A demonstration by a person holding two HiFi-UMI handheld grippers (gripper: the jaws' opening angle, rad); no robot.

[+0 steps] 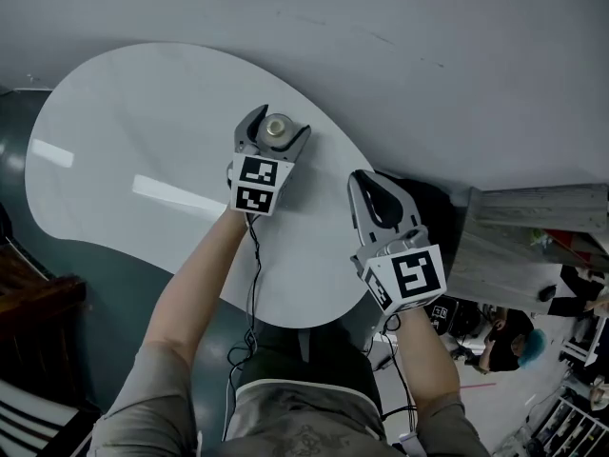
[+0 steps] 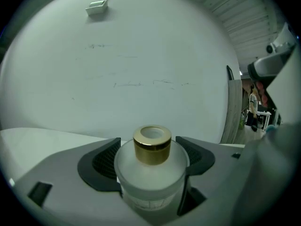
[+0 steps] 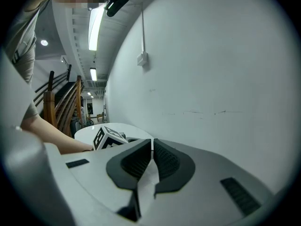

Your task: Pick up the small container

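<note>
left gripper view first: what sits between the jaws?

the small container (image 2: 151, 173), a frosted jar with a gold cap (image 2: 151, 146). the left gripper (image 2: 150, 149) has one dark pad against each side of its body. i read that as closed on it, jaws held wide by the jar.

which way is it standing?

upright, cap on top. its long axis runs straight up, crosswise to the jaws' squeeze, so the grip is on the round wall, below the cap.

and where on the table (image 1: 114, 141)?

head view puts it close to the far edge, toward the right end, with the wall just behind. i can't tell whether its base is on the surface or off it; the jaw body hides it.

so the coming move?

my guess is a straight lift. the jar is already inside the left fingers, so no reach remains.

the right side?

the right gripper (image 3: 152, 149) hovers at the near right edge, apart from the jar. its pads are nearly touching, only a thin slit between them, holding nothing. the left one is plainly the nearer.
</note>
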